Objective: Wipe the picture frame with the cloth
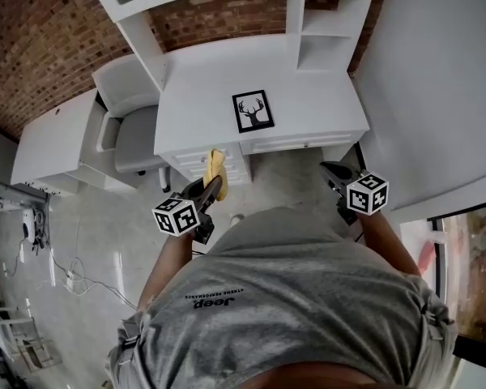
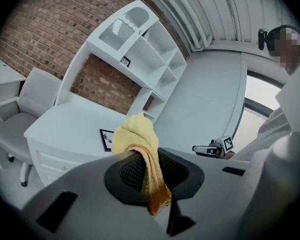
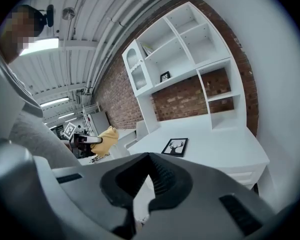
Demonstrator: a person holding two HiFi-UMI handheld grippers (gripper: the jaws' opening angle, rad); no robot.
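picture frame (image 1: pixel 253 110) flat on white tabletop (image 1: pixel 328 108). left gripper (image 1: pixel 212 186) clamped on yellow cloth (image 1: pixel 216 167), well short of frame. right gripper (image 1: pixel 334 171) closed, empty, right of frame.

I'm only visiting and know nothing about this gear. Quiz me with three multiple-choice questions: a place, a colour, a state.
1. Where is the picture frame?
A. flat on the white desk
B. on a shelf
C. held in jaws

2. What colour is the cloth?
A. blue
B. yellow
C. red

3. How do the jaws of the right gripper stand?
A. wide apart
B. shut on the cloth
C. shut, empty

Answers:
1 A, it lies on the desktop.
2 B, yellow folds hang from the left gripper.
3 C, they meet with nothing between.
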